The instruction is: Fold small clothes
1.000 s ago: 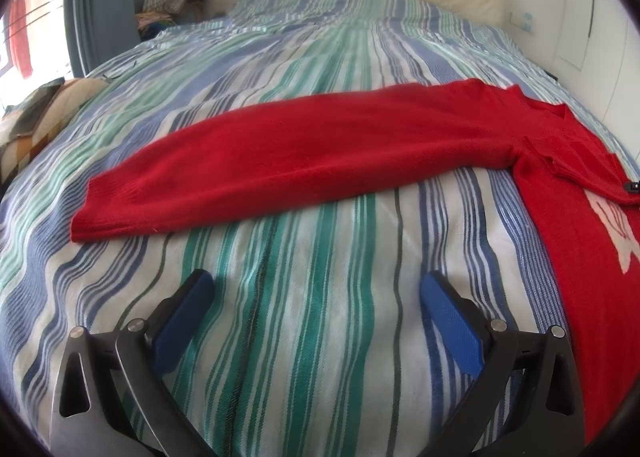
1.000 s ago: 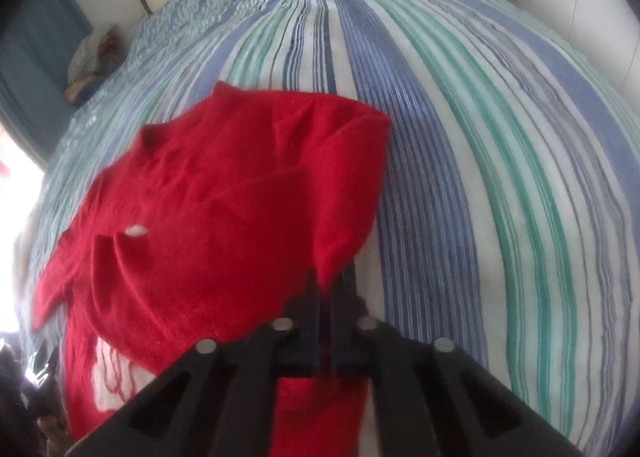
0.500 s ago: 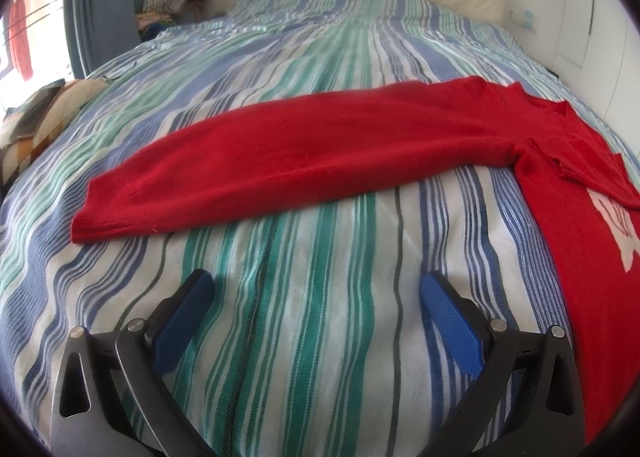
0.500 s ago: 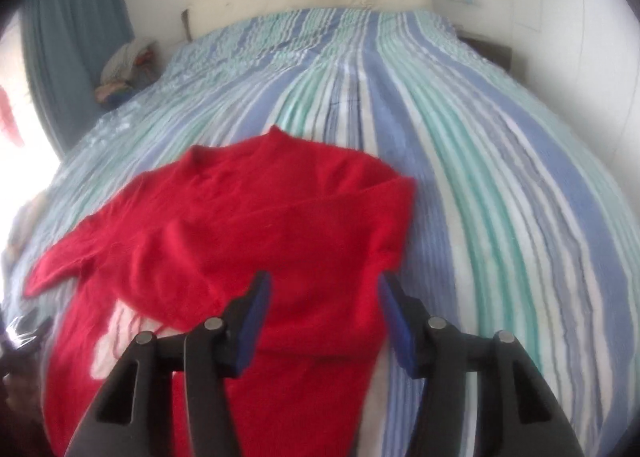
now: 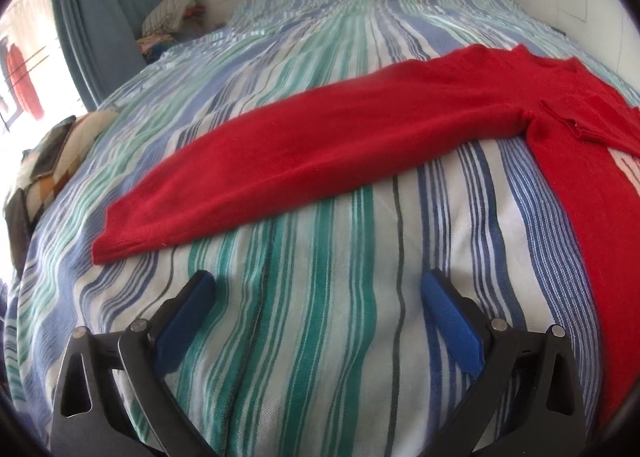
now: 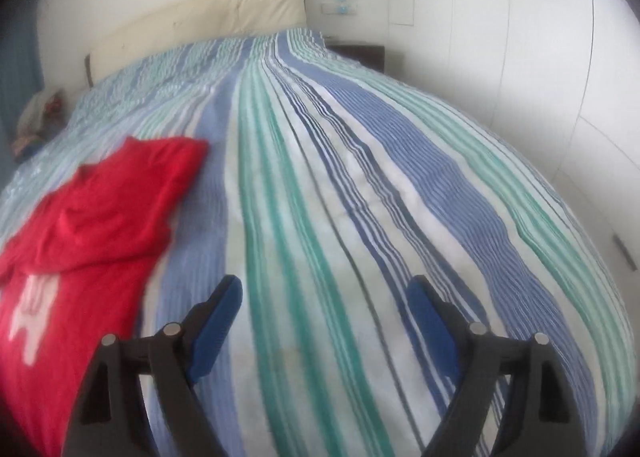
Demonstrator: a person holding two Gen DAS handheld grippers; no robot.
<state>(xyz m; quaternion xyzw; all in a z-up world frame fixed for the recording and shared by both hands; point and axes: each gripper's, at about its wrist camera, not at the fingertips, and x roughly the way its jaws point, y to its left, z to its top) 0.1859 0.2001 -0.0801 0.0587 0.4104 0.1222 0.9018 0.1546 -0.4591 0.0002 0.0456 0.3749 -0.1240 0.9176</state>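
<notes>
A red knit sweater point(image 5: 360, 137) lies on the striped bedspread point(image 5: 304, 317). In the left wrist view its long sleeve stretches to the left, cuff point(image 5: 116, 241) nearest me, body at the right edge. My left gripper point(image 5: 320, 293) is open and empty, just short of the sleeve. In the right wrist view the sweater point(image 6: 100, 217) lies at the left with one sleeve folded over the body and a white motif point(image 6: 32, 317) showing. My right gripper point(image 6: 324, 293) is open and empty over bare bedspread point(image 6: 360, 197), right of the sweater.
A cream headboard point(image 6: 200, 17) stands at the far end of the bed. A blue curtain point(image 5: 104, 5) and a pile of clothes point(image 5: 168, 17) are at the far left. A patterned cushion point(image 5: 52, 161) lies at the left edge. White wardrobe doors point(image 6: 540, 37) stand to the right.
My right gripper let go of the sweater sleeve, opened wide and swung right, away from the sweater. My left gripper stayed open and shifted slightly.
</notes>
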